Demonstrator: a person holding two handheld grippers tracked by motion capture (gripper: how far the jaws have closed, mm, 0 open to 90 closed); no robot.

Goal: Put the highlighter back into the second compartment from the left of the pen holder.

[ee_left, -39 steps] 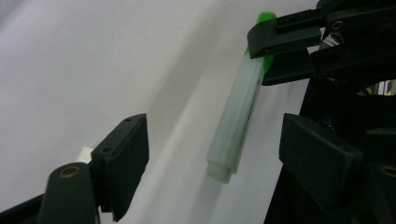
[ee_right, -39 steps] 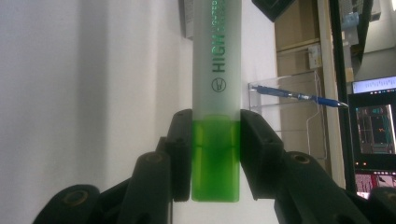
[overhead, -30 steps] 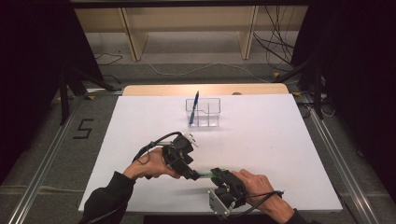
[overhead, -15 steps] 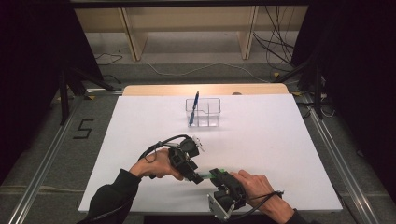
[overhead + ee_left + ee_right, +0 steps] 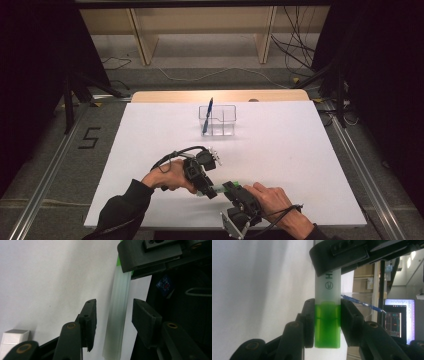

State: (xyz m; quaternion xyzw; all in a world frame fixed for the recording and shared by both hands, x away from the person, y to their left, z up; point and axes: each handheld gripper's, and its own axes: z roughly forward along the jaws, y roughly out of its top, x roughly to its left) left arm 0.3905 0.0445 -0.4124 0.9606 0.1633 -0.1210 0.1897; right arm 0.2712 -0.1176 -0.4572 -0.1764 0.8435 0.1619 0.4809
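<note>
Highlighter [image 5: 327,322]: green end clamped in right gripper [image 5: 327,323].
Left gripper [image 5: 113,317]: jaws closing around white barrel, gaps visible both sides.
Position: near table [image 5: 300,150] edge.

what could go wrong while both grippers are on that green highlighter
1. In the left gripper view the left gripper has been closing around the highlighter's frosted end, but gaps remain beside both fingers; off-centre closing could skew it.
2. The right gripper clamps only the green end of the highlighter, so a pull could make it slip.
3. If it comes apart suddenly, a piece may drop onto the white table.
</note>
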